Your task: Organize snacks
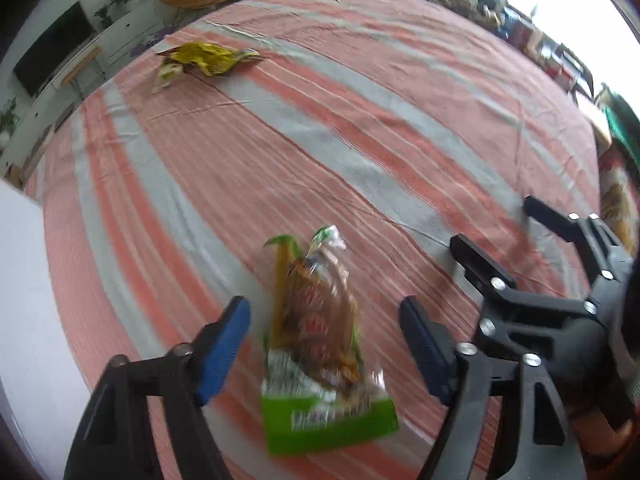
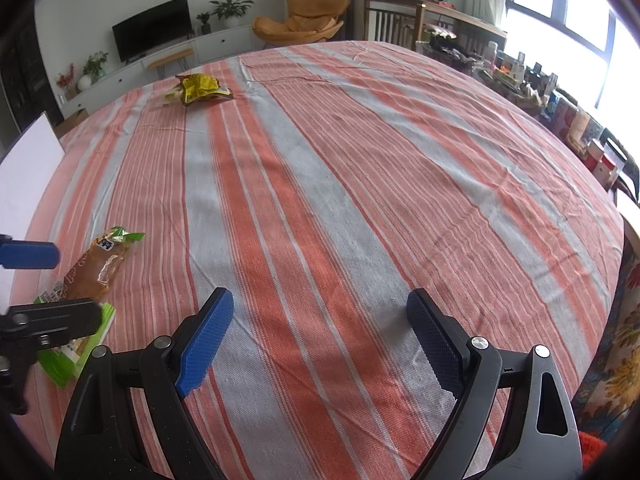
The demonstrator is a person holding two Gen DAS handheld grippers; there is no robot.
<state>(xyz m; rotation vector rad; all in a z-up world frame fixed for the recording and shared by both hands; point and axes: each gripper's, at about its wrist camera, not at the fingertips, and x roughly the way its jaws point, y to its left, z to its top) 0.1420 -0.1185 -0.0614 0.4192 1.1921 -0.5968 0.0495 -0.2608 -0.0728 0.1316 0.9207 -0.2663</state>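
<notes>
The left gripper [image 1: 324, 350] pointed steeply down over a green-and-brown snack bag [image 1: 320, 344] lying flat on the striped cloth [image 1: 360, 128] of the surface; its jaws stood released on either side of the bag, pads apart from it. The right gripper [image 2: 320, 344], jaws spread and empty, hung over bare cloth just beside. A yellow snack bag [image 2: 200, 88] lay well apart, near the far edge. A white board [image 2: 24, 172] stood at the left edge.

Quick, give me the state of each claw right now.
Left claw: open, astride the green-and-brown snack packet, pads not touching it.
Right claw: open and empty over the striped tablecloth.
</notes>
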